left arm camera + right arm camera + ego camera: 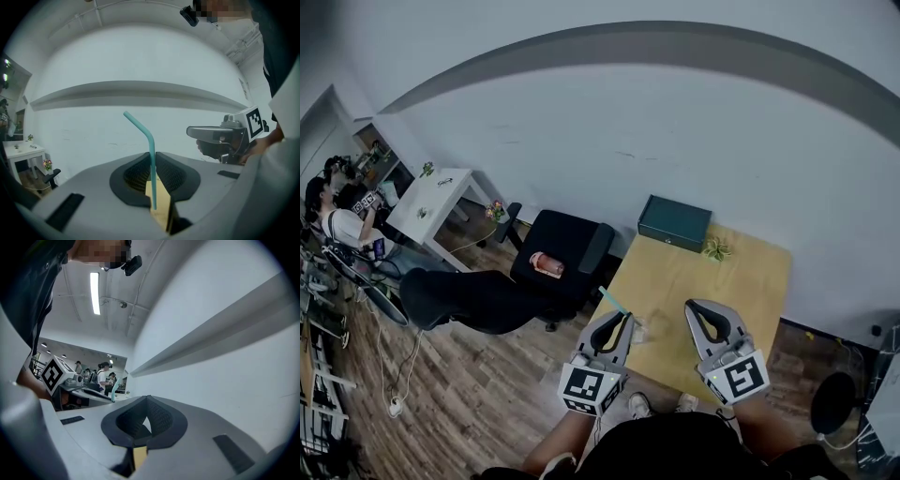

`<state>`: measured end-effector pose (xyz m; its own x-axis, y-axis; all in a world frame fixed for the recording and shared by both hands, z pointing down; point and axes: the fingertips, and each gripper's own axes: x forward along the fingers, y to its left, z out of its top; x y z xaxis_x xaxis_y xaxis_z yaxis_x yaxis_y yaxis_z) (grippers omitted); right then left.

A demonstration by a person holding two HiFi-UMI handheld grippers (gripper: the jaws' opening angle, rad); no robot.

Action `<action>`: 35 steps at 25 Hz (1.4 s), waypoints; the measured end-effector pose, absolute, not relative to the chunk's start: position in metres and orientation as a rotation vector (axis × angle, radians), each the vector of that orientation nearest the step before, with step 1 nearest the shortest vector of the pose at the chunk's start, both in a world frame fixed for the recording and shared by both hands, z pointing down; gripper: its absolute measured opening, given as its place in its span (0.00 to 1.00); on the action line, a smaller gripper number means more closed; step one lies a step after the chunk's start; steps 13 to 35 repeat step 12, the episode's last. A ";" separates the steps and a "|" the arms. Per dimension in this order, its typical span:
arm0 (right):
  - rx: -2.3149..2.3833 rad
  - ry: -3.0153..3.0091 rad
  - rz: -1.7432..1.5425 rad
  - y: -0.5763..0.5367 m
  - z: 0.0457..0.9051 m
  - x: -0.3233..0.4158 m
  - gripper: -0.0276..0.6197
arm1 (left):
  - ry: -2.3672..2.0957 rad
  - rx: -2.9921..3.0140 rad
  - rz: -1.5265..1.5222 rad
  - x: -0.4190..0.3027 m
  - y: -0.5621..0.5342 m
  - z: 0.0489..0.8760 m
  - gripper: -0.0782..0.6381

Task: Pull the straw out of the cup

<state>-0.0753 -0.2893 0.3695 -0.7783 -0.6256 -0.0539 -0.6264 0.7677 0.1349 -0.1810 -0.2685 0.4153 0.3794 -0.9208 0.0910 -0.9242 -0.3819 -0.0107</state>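
straw (151, 140) | clamped upright between left gripper (153, 158) jaws, bent end above them | right gripper (147, 400) jaws closed, nothing held

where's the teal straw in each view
Head view: straw lower centre, slanting up-left from the left tool.
Left gripper view: straw dead centre, pinched upright between the jaws.
Right gripper view: straw small, left of centre, by the other tool.
Shared landmark: grey band on the white wall.

Lower right of centre, the pale wooden counter (741, 291) carries a dark green box (675, 222) and a small leafy sprig (715, 248) at its upper edge.
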 end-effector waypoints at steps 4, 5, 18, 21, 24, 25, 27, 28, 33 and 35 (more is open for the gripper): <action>-1.048 2.930 0.199 -0.288 0.370 -0.076 0.07 | -1.717 2.568 0.130 -0.183 -0.269 0.418 0.18; -1.045 2.929 0.196 -0.288 0.370 -0.077 0.07 | -1.714 2.568 0.140 -0.183 -0.269 0.419 0.18; -1.067 2.948 0.208 -0.283 0.376 -0.084 0.07 | -1.704 2.595 0.195 -0.192 -0.261 0.424 0.18; -1.067 2.948 0.208 -0.283 0.376 -0.084 0.07 | -1.704 2.595 0.195 -0.192 -0.261 0.424 0.18; -1.067 2.948 0.208 -0.283 0.376 -0.084 0.07 | -1.704 2.595 0.195 -0.192 -0.261 0.424 0.18; -1.067 2.948 0.208 -0.283 0.376 -0.084 0.07 | -1.704 2.595 0.195 -0.192 -0.261 0.424 0.18; -1.067 2.948 0.208 -0.283 0.376 -0.084 0.07 | -1.704 2.595 0.195 -0.192 -0.261 0.424 0.18; -1.067 2.948 0.208 -0.283 0.376 -0.084 0.07 | -1.704 2.595 0.195 -0.192 -0.261 0.424 0.18; -1.067 2.948 0.208 -0.283 0.376 -0.084 0.07 | -1.704 2.595 0.195 -0.192 -0.261 0.424 0.18; -1.067 2.948 0.208 -0.283 0.376 -0.084 0.07 | -1.704 2.595 0.195 -0.192 -0.261 0.424 0.18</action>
